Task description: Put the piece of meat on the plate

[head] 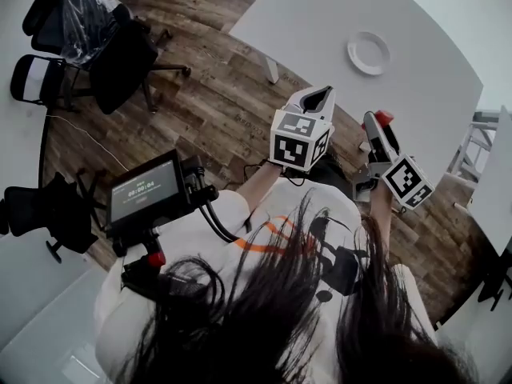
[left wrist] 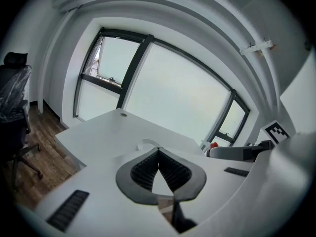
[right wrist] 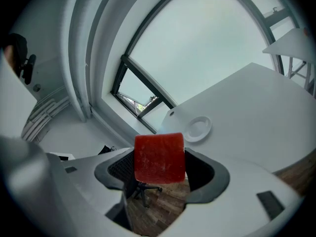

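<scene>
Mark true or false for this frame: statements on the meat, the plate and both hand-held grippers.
1. The right hand-held gripper is clamped on the red piece of meat. True.
2. The meat already lies on the plate. False: the plate holds nothing, and the meat is between the right jaws, away from it.
3. The left hand-held gripper is shut with nothing between its jaws. True.
4. The plate stands on the wooden floor. False: it rests on the white table.
</scene>
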The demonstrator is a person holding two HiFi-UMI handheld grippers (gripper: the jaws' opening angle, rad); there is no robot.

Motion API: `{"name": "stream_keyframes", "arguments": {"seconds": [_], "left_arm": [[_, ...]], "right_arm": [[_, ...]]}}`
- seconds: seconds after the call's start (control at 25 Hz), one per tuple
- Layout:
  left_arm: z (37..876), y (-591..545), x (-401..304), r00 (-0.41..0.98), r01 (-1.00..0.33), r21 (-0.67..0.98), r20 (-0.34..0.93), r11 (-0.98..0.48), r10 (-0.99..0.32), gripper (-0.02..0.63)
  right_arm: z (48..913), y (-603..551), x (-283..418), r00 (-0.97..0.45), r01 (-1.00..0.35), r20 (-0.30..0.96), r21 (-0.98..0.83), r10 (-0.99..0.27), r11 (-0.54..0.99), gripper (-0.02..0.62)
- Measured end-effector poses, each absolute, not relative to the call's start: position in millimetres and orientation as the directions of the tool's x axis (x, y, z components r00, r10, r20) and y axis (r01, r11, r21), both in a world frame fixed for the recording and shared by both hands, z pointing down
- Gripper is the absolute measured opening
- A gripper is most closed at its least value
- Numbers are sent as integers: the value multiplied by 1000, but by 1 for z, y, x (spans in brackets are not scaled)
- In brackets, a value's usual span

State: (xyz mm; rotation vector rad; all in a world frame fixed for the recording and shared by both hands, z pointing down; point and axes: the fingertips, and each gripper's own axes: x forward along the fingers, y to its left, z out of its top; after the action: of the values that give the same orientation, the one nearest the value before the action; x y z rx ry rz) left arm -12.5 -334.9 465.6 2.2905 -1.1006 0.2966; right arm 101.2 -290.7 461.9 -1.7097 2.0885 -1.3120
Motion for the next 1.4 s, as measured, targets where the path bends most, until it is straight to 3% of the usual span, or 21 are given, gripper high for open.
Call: {"name": "stream_keyframes", "arguments": {"seconds": [0.4,0.76,1.4], "left_arm": [[457,-415,36,614,-789,321,436,-524,-658,5],[468,-457,58,589,-807,284,458,-517,-666,5],[494,-469,74,562,-822,260,507,-506,-653,5]], "right_arm": [[481,-379,152,-370,-735,419,-678,-829,-14,313],[537,-434,175,-384,-851,568,-524,-729,40,313],[624,-499,155,-353,-913,803,-185,-480,363,313]]}}
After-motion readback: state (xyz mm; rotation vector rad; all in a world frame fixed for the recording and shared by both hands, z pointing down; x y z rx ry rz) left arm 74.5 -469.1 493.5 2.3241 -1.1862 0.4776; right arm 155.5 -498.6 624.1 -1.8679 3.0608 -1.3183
